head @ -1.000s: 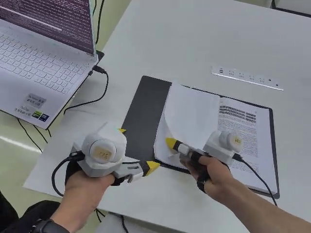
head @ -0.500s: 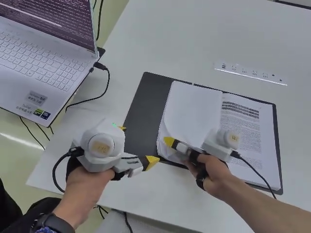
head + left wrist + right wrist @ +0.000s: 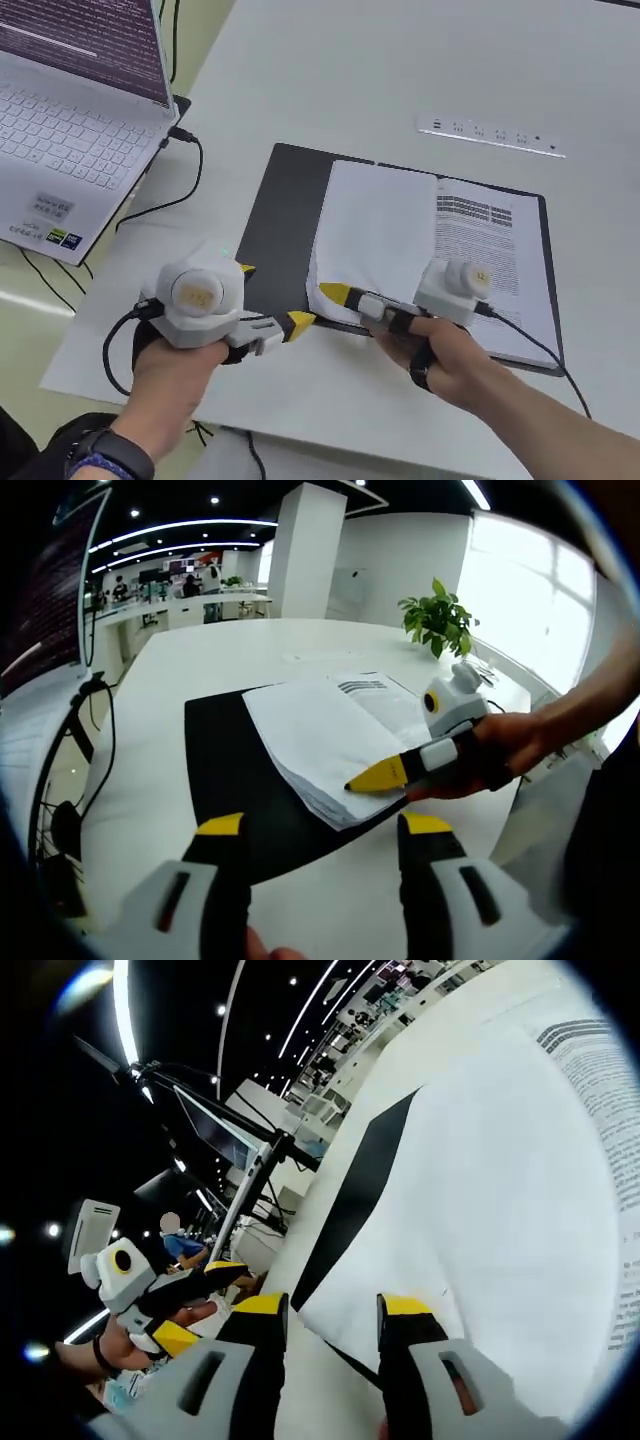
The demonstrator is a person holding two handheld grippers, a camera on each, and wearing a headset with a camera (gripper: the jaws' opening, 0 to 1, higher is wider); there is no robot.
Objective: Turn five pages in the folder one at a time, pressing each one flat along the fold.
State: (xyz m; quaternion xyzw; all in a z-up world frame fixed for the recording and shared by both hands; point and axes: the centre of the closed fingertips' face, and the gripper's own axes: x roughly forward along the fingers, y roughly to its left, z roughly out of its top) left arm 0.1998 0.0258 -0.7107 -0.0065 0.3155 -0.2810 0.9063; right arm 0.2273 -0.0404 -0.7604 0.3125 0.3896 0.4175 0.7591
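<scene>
At centre frame of the head view, the folder (image 3: 285, 225) lies open on the white table (image 3: 350, 80). Its black left cover is bare and its right half is hidden under paper. The right hand (image 3: 440, 355) and forearm cover the folder's lower edge towards the right. A white page (image 3: 375, 225) stands partly raised over the fold, blank side up, bowed, with its lower left corner curled. It overlaps the left part of a printed sheet (image 3: 490, 250), whose text is too small to read. From the left gripper view the raised edge shows several layers, count not determinable. The right gripper (image 3: 333, 1305) sits at that curled corner. Its jaws stand a little apart with the paper's edge showing between them, and contact with the paper cannot be confirmed. In the head view one yellow tip is seen and the other is hidden. The left gripper (image 3: 322, 825) is near the folder's lower left corner, jaws wide apart and holding nothing, just short of the cover. A laptop (image 3: 70, 130) is cut off at the upper left, with a cable (image 3: 170, 200) running from it. A power strip (image 3: 490, 137) lies in the upper right, its details indistinct.
</scene>
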